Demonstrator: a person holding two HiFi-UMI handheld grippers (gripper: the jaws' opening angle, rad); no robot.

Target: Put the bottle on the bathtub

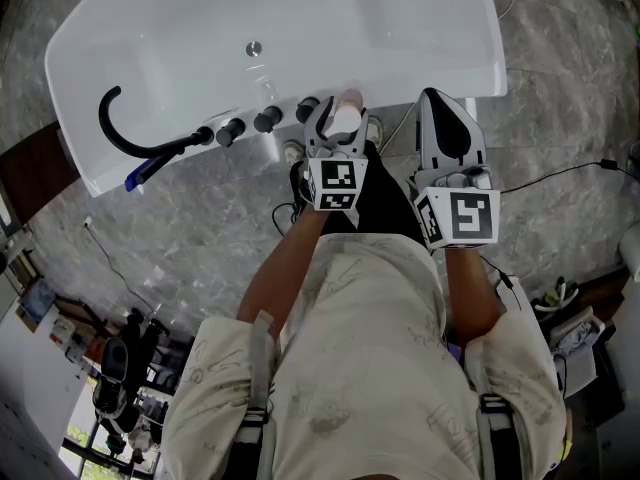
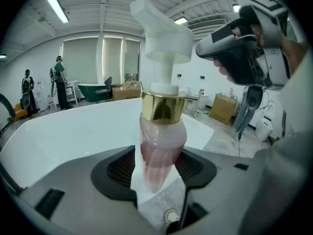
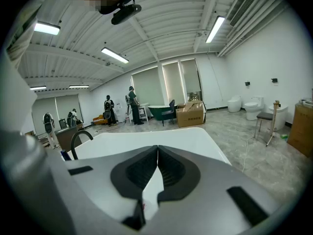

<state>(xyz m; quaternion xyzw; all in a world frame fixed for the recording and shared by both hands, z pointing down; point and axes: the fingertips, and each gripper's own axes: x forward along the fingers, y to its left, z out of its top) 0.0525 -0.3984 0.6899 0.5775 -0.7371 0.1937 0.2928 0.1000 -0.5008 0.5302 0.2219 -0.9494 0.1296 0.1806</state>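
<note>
the white bathtub (image 1: 430,68) lay straight ahead of both grippers, its near rim just under their tips, with the black tap (image 1: 125,133) and a row of dark knobs (image 1: 250,125) off to the left of the left gripper.

both of the person's forearms reached forward from the body, side by side. the left gripper (image 1: 338,136) pointed at the tub rim, roughly level. the right gripper (image 3: 157,166) hung just to its right, a little higher in the left gripper view, its jaws pressed together with nothing between them.

the bottle (image 2: 161,146) stood upright between the left gripper's jaws, clamped low on its pink, see-through body, at the tub's near edge beside the knobs. i could not tell whether its base touched the rim.

i judged it a light plastic pump bottle: stiff enough to take the squeeze, but smooth and tapering downward, so it could slide in the pads. the white pump head (image 2: 164,35) and gold collar (image 2: 163,106) sat well above the grip, making it top-heavy and apt to tip once set down. the body below the collar looked the right place to hold; the thin pump neck did not.
</note>
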